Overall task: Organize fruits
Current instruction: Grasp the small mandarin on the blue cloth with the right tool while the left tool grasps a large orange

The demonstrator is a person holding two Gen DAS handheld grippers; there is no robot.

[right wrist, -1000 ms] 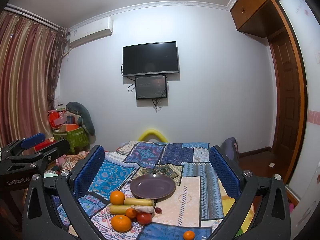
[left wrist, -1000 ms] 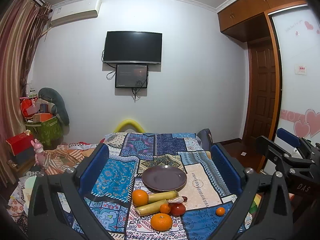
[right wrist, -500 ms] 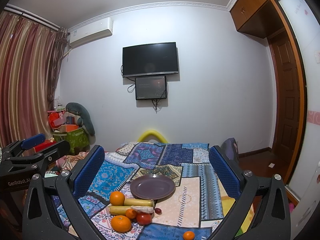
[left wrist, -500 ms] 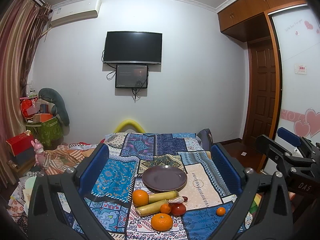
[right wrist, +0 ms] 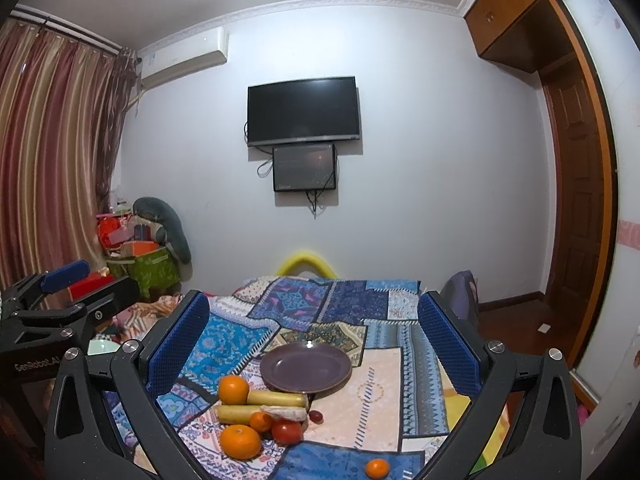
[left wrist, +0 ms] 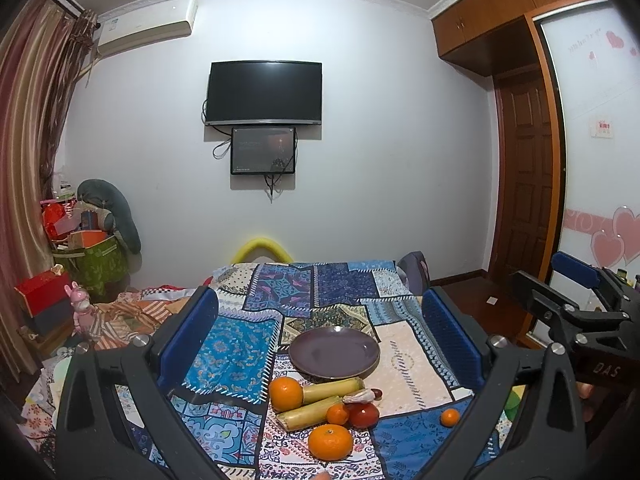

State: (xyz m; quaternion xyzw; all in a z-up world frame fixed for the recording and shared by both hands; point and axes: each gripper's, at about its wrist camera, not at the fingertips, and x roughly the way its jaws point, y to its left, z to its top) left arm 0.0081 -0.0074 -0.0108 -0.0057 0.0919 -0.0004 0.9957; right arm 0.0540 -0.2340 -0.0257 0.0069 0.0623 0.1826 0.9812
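Both claws wide open, nothing held. Left claw (left wrist: 320,344) and right claw (right wrist: 312,340) hanging above the near end of a bed under a patchwork quilt (left wrist: 228,352), looking down its length toward the far wall.

Purple plate (left wrist: 334,353) lying bare on the quilt, mid-bed. Fruit bunched just near of it: an orange (left wrist: 285,394) at the left, touching two pale yellow-green stalks (left wrist: 316,402), possibly sugarcane, hard to say. Small orange (left wrist: 338,415) and a red tomato (left wrist: 364,415) tucked against the near stalk, something pale and papery (left wrist: 358,396) on top, a dark red date-like thing (left wrist: 377,393) at the right end. Bigger mandarin (left wrist: 330,441) nearest of the bunch. One tiny mandarin (left wrist: 450,417) off alone to the right, well apart from the rest.

Nothing between the open claws and the fruit. Other claw poking into the edge of each view.

Around the room: TV (left wrist: 264,94) on the far wall with a smaller screen (left wrist: 263,151) right under it, air conditioner (left wrist: 146,28) up left, striped curtains (right wrist: 52,152) on the left, boxes and a grey cushion (left wrist: 110,210) piled in the far left corner, wooden door (left wrist: 524,172) on the right.
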